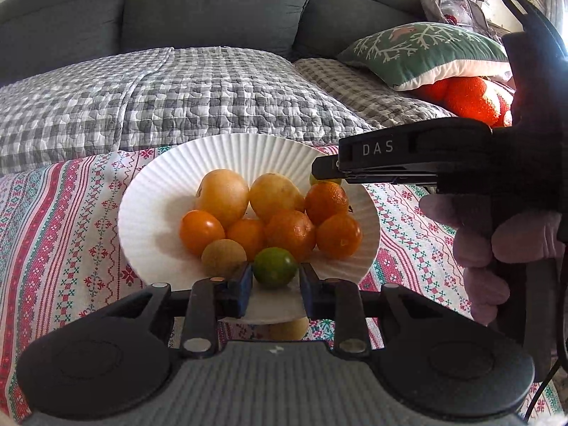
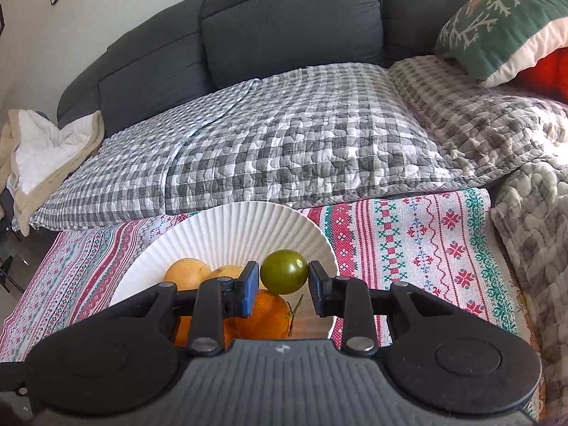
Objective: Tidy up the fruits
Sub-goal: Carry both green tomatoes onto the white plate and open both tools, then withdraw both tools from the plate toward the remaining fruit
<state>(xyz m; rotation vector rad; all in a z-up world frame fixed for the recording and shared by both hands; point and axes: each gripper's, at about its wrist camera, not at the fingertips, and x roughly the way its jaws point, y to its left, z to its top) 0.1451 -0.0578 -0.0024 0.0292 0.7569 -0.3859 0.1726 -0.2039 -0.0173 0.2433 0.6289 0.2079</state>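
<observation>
Sofa behind; my right claw (image 2: 283, 282) brackets the green fruit (image 2: 284, 272) unclamped, left claw (image 1: 276, 284) apart, so closing off-centre could roll it off the plate (image 2: 227, 229).

A fluted white plate (image 1: 149, 191) at frame centre holds heaped oranges (image 1: 290, 235), two yellow fruits (image 1: 223, 197) and a green lime (image 1: 274, 266) — near edge.

A dark grey upholstered sofa (image 2: 291, 17) carries a grey-and-white checked quilt (image 2: 284, 152) on its seat, with a green snowflake-patterned cushion (image 2: 497, 25) at its right end.
</observation>
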